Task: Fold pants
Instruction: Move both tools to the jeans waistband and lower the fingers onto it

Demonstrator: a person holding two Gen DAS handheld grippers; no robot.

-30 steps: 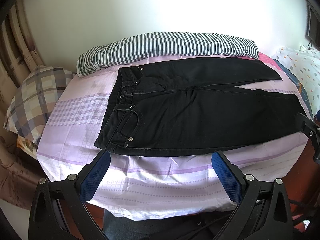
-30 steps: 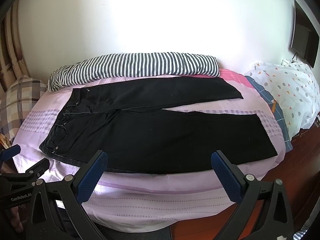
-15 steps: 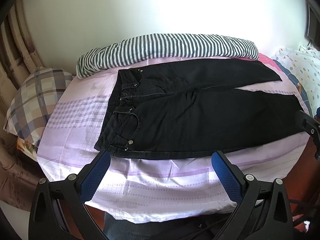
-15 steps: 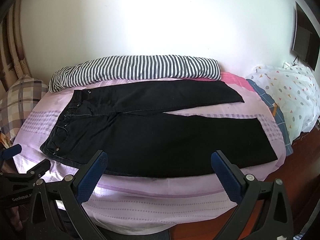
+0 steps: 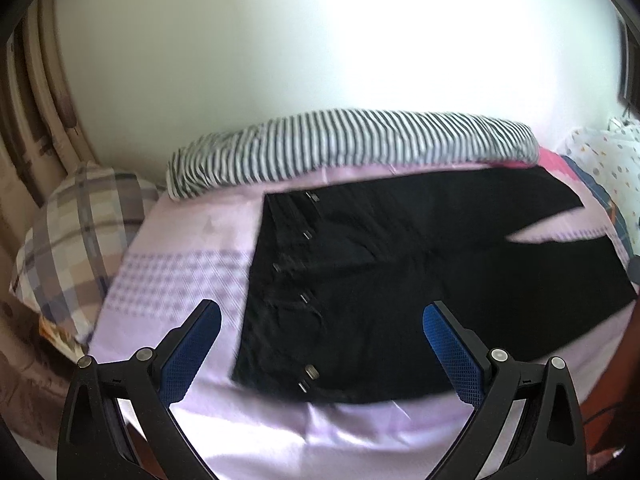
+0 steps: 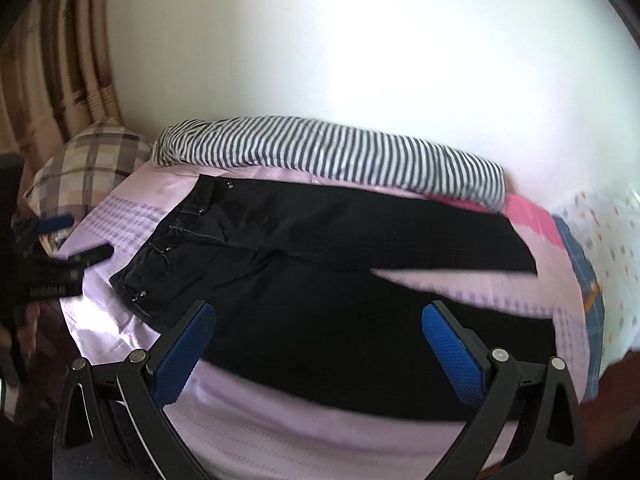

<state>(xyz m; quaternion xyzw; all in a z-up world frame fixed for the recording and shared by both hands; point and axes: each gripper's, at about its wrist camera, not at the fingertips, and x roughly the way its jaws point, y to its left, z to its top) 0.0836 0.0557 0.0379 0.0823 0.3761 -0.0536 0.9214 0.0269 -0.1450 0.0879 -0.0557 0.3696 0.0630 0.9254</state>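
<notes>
Black pants lie spread flat on a bed covered in a lilac sheet, waistband toward the left of the frame and the two legs splayed apart toward the right, a wedge of sheet showing between them. Nothing is folded yet, so this looks like the approach before the first fold.

The left gripper hangs with jaws wide and empty near the lower waistband corner; the right gripper is equally wide and empty over the nearer leg. Neither touches cloth.

The next move probably calls for pinching the nearer edge (waist corner on one side, hem end on the other) and carrying it over the farther leg so the legs stack.

Both views are smeared with motion blur, so seams and rivets are hard to read. The nearer hem runs out of the left wrist view at right, and in the right wrist view a blue pad hides part of it. A striped bolster sits beyond the pants and seems to touch the farther leg.
</notes>
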